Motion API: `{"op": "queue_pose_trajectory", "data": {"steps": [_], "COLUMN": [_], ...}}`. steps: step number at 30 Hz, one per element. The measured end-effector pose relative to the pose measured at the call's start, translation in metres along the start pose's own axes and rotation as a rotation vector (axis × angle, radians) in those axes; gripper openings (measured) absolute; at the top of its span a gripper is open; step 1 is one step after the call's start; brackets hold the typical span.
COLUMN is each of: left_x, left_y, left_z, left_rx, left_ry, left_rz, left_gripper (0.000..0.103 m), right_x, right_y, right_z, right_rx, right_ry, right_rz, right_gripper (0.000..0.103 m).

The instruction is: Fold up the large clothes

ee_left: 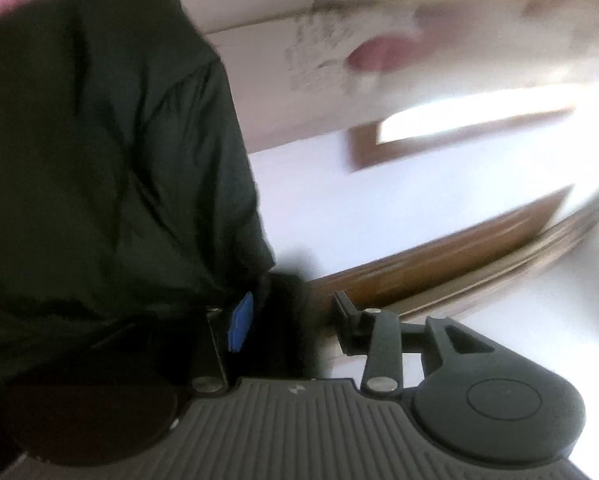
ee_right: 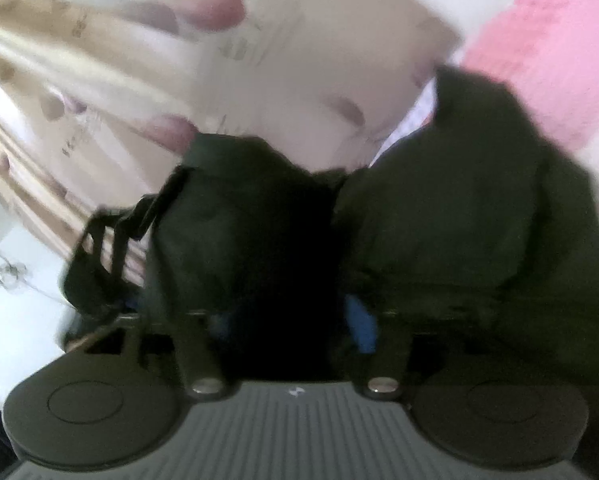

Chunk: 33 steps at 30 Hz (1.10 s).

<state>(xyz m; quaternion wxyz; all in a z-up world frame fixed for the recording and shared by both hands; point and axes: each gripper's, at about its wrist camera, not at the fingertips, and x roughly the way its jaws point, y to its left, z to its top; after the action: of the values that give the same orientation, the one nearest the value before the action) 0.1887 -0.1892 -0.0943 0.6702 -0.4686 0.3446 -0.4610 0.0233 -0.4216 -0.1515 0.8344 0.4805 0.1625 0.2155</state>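
A large dark green garment point(ee_left: 99, 168) fills the left of the left wrist view and hangs lifted in the air. My left gripper point(ee_left: 283, 312) holds a fold of it: cloth lies between the blue-padded left finger point(ee_left: 241, 326) and the right finger point(ee_left: 349, 316). In the right wrist view the same dark garment point(ee_right: 451, 216) bunches over and between the fingers of my right gripper point(ee_right: 291, 320). A blue pad point(ee_right: 361, 326) shows at the right finger; the cloth hides the fingertips. Both views are blurred by motion.
A cream bedspread with red and grey flowers point(ee_left: 371, 52) lies behind, also in the right wrist view point(ee_right: 259, 60). A pink cloth point(ee_right: 547, 48) lies at the upper right. A wooden window frame point(ee_left: 451, 128) and wooden trim point(ee_left: 439, 256) show on a white wall.
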Motion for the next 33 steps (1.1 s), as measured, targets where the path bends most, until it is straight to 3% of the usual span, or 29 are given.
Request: {"op": "queue_pose_trajectory", "data": {"steps": [2, 4, 7, 10, 13, 14, 16, 18, 20, 21, 23, 27, 28, 29, 32, 33], "left_x": [-0.003, -0.005, -0.009, -0.015, -0.025, -0.029, -0.050, -0.075, -0.100, -0.109, -0.123, -0.119, -0.110, -0.100, -0.068, -0.061], "left_y": [0.012, 0.016, 0.020, 0.021, 0.021, 0.017, -0.002, -0.016, -0.026, -0.029, -0.022, 0.002, 0.008, 0.012, 0.011, 0.011], "left_z": [-0.010, -0.018, -0.028, -0.032, -0.039, -0.041, -0.045, -0.048, -0.053, -0.056, -0.066, -0.093, -0.103, -0.107, -0.121, -0.125], "left_rx": [-0.013, 0.036, 0.016, 0.008, -0.063, -0.068, -0.009, 0.043, 0.115, 0.142, 0.153, 0.122, 0.102, 0.096, 0.221, 0.249], "left_ry": [-0.071, -0.113, -0.132, -0.178, -0.238, -0.258, -0.268, -0.254, -0.248, -0.250, -0.213, -0.115, -0.083, -0.055, 0.023, 0.042], "left_rz": [-0.144, -0.210, -0.311, -0.374, -0.405, -0.419, -0.364, -0.328, -0.246, -0.208, -0.165, -0.167, -0.184, -0.186, -0.140, -0.131], "left_gripper": [0.046, 0.046, 0.046, 0.046, 0.049, 0.056, 0.065, 0.067, 0.082, 0.084, 0.084, 0.082, 0.082, 0.082, 0.082, 0.082], "right_x": [-0.010, -0.011, -0.017, -0.014, 0.002, 0.008, 0.017, 0.020, 0.020, 0.020, 0.022, 0.033, 0.038, 0.043, 0.052, 0.058], "right_y": [-0.002, -0.006, 0.001, 0.008, 0.019, 0.019, 0.020, 0.021, 0.020, 0.020, 0.020, 0.015, 0.016, 0.020, 0.037, 0.043], "right_z": [-0.001, 0.003, 0.008, 0.017, 0.023, 0.025, 0.026, 0.028, 0.032, 0.035, 0.041, 0.056, 0.059, 0.062, 0.070, 0.073], "right_rx": [0.015, 0.018, 0.007, -0.021, -0.113, -0.139, -0.179, -0.198, -0.197, -0.190, -0.189, -0.100, -0.087, -0.087, -0.128, -0.145], "right_ry": [-0.021, -0.034, -0.041, -0.052, -0.018, -0.007, 0.026, 0.028, 0.030, 0.027, 0.021, 0.061, 0.094, 0.120, 0.178, 0.208], "right_rz": [0.003, 0.014, 0.034, 0.023, -0.092, -0.122, -0.174, -0.198, -0.199, -0.192, -0.189, -0.160, -0.152, -0.163, -0.234, -0.261], "right_gripper": [0.077, 0.080, 0.092, 0.092, 0.090, 0.078, 0.051, 0.049, 0.047, 0.047, 0.047, 0.049, 0.052, 0.063, 0.095, 0.097]}}
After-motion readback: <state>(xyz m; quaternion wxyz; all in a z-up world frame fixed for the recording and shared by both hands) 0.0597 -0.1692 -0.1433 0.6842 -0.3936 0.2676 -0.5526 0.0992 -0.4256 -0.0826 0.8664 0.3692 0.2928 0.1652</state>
